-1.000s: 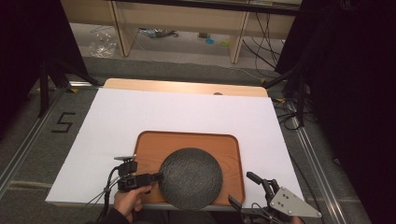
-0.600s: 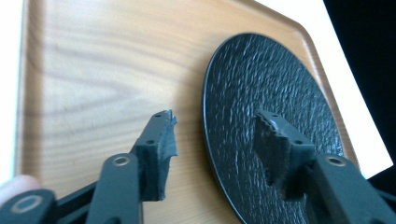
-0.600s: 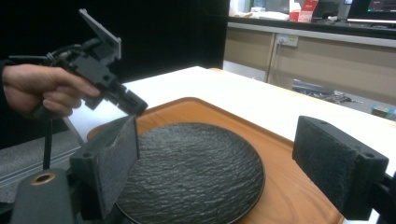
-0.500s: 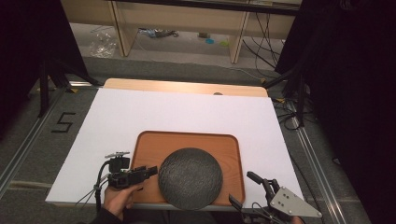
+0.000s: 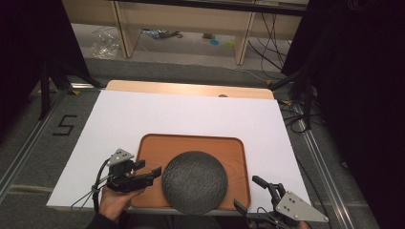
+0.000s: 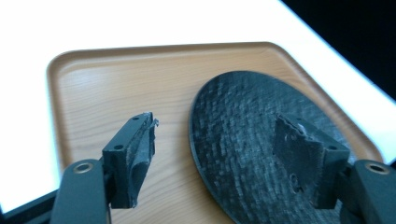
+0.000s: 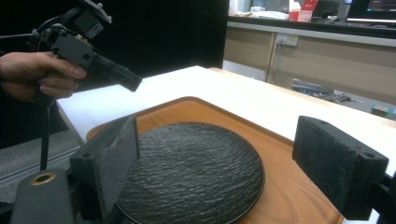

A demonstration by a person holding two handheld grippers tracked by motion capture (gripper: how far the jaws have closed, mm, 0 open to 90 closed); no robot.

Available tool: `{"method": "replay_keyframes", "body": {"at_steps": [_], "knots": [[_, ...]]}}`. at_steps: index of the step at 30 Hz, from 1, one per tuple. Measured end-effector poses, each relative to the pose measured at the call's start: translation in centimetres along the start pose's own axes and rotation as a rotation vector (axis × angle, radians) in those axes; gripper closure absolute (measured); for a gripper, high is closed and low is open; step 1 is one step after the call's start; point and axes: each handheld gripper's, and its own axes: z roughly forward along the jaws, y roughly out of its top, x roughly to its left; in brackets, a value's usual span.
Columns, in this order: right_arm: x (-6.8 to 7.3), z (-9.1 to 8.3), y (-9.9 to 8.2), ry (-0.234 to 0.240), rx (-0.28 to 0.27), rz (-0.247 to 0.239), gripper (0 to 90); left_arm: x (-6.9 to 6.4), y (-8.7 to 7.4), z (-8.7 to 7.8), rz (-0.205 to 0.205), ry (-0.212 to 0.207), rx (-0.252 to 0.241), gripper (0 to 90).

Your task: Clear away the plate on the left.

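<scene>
Slate-dark plate [image 5: 194, 182] lies on the tray [image 5: 191, 143], toward its near edge. Left claw [image 5: 152, 173], just beside the plate, has just been opening, empty; right claw [image 5: 250, 193] gapes empty nearby.

The left gripper [image 5: 145, 174] is seen as a black, blocky body, topped by a grey three-cornered plate dotted with small dark screws — thin black cables are looped away behind it. Its pads [image 6: 135, 144] are faced in dark, worn foam, frayed at the tips, and a brass-ringed hole is set into each jaw arm. The right gripper [image 5: 255, 195] is built alike — black jaws, grey plate, trailing cable. Its pads [image 7: 114, 158] are shown as thick, rough black blocks with small screw holes.
</scene>
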Motion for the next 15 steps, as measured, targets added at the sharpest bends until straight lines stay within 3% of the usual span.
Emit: {"method": "replay_keyframes", "body": {"at_steps": [2, 3, 4, 7, 11, 14, 15], "knots": [[0.1, 0.1, 0.0, 0.014, -0.020, 0.013, 15.7, 0.0, 0.0, -0.1, 0.014, 0.003, -0.006, 28.8], [-0.1, 0.2, 0.0, 0.007, -0.030, -0.008, 15.7, 0.0, 0.0, -0.2, 0.012, -0.004, -0.012, 28.5], [0.1, 0.0, 0.0, 0.000, 0.001, 0.004, 15.7, -0.1, 0.0, -0.3, 0.013, 0.004, -0.018, 28.5], [0.1, 0.1, 0.0, 0.013, -0.014, 0.015, 15.7, -0.3, 0.1, -0.6, 0.064, 0.008, -0.032, 28.4], [0.0, 0.0, 0.0, -0.001, 0.003, 0.008, 15.7, -0.6, 0.1, -1.2, 0.072, -0.006, -0.061, 27.6], [0.0, 0.2, 0.0, 0.015, -0.024, 0.006, 15.7, -0.4, 0.1, -1.7, 0.091, -0.032, -0.090, 26.9], [0.0, 0.0, 0.0, 0.001, -0.005, -0.003, 15.7, -0.4, 0.1, -1.8, 0.093, -0.039, -0.097, 26.0]]}}
